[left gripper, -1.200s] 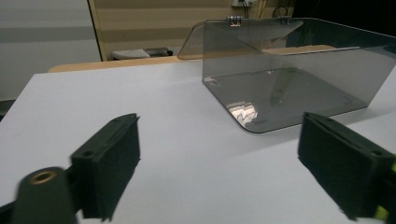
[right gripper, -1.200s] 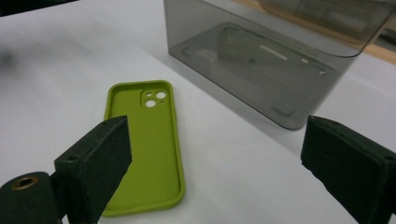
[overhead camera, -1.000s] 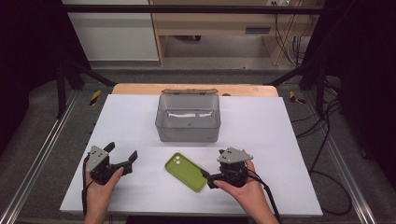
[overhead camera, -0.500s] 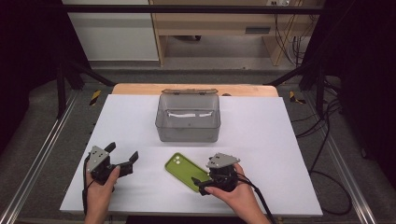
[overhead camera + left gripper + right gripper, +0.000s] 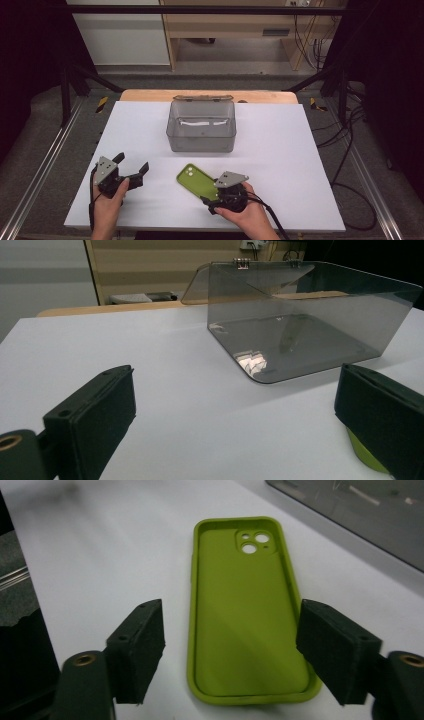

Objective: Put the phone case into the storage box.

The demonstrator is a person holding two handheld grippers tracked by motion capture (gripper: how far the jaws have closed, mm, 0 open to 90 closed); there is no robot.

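- We work at a white table [image 5: 300, 150], the largest thing here; a smoky clear box [image 5: 201, 127] stands toward its far side with its lid tipped back, and nothing that we can make out lies inside.
- What has just changed: a second ago our right gripper [image 5: 216, 200] sat beside the near end of the green phone case [image 5: 196, 180]; now it has slid in and dropped over that end, and its jaws have just been closing.
- In the right gripper view the case [image 5: 247, 615] lies between the two pads [image 5: 142, 647], one to each long side. On the left we see a gap of bare table; the right pad sits just at the rim, and we cannot tell if it touches. We judge the grip not yet made.
- That reads to us as the start of a pick-up across the case's narrow width, with the open box as the likely place for it.
- The case lies flat, hollow side up. Its long axis runs on a slant, from the near end by our right hand up and leftward toward the box, and the camera cutouts [image 5: 189, 172] sit at the far end.
- Our left gripper [image 5: 131, 172] rests at the near left of the table, jaws wide apart and holding nothing, aimed toward the box [image 5: 300, 320].
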